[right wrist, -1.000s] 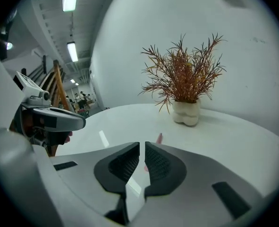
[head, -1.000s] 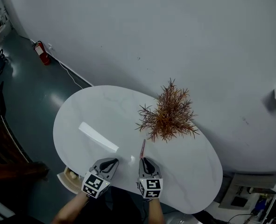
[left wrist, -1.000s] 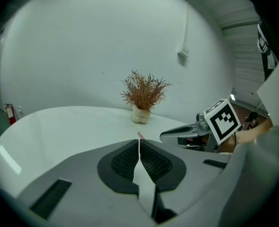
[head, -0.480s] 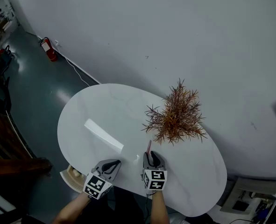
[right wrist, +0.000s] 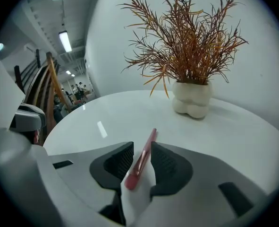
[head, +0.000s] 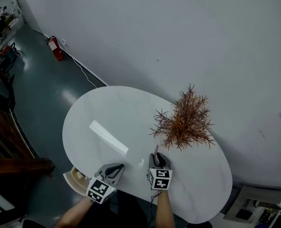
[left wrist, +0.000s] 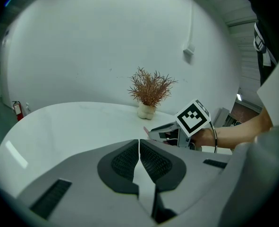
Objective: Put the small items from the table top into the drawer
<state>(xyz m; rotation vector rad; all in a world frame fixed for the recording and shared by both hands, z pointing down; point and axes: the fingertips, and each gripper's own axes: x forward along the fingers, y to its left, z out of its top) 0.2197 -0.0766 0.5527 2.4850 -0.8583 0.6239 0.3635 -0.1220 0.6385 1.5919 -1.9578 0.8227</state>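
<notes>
Right gripper view pretty much settles it: the right gripper (right wrist: 142,150) is parked over a pink pen (right wrist: 145,156) lying flat on the bench (right wrist: 233,131). Its fingers (right wrist: 116,163) have just been opening, so they're roughly halfway apart with the pen between them, not pinched yet. So the pick-up looks like it's being lined up, nothing more. Next, the fingers would need to be closed squarely on that thin shaft (it'll probably roll if nudged), then it'd have to be lifted and carried to the drawer (head: 73,178), which seems to be the beige bit poking out under the bench edge at the lower left of the head view.

The left gripper (left wrist: 139,148) is shut tight on nothing at all, held low by the near edge.

Hard to call: whether it's really a pen or a slim brush, and whether one finger is already touched by it. Most of the drawer is tucked under the bench and behind the left gripper, so what's inside can't be made out.
</notes>
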